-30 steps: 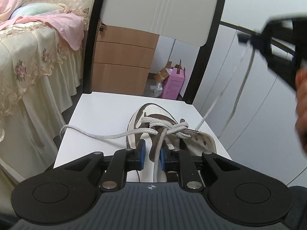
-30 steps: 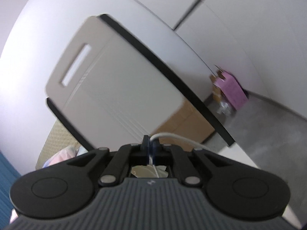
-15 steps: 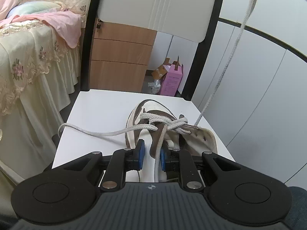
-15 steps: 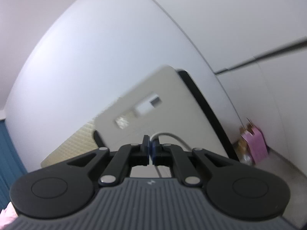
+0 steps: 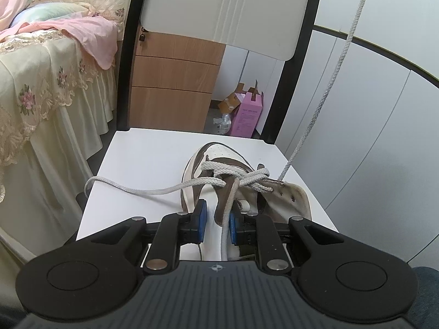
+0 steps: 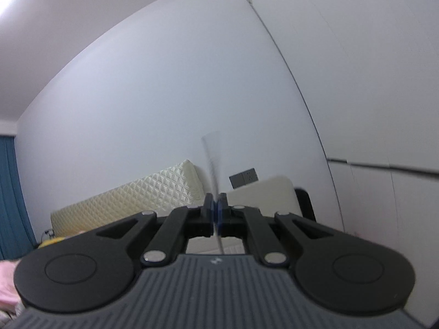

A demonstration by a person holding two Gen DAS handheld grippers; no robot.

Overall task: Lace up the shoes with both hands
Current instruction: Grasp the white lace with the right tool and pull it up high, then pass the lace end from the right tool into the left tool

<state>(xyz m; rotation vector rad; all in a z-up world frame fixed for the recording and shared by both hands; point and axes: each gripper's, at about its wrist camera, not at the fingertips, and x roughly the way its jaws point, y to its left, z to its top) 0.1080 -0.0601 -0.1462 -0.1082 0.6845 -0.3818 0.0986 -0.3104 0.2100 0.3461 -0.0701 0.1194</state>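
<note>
A bed (image 5: 41,82) with a pink cloth (image 5: 90,35) is seen at the far left. Beside it, a white and brown shoe (image 5: 219,164) is set on a white chair seat (image 5: 148,159). The left tongs (image 5: 216,220) are clamped on the shoe's tongue. A loose lace end (image 5: 131,189) trails leftward. At the right, a taut lace (image 5: 329,93) is drawn upward out of view. The right tongs (image 6: 215,212) are closed on a blurred lace.

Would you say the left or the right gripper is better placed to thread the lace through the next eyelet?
Right, probably: the right gripper is shut on the taut lace, while the left gripper steadies the shoe.
</note>
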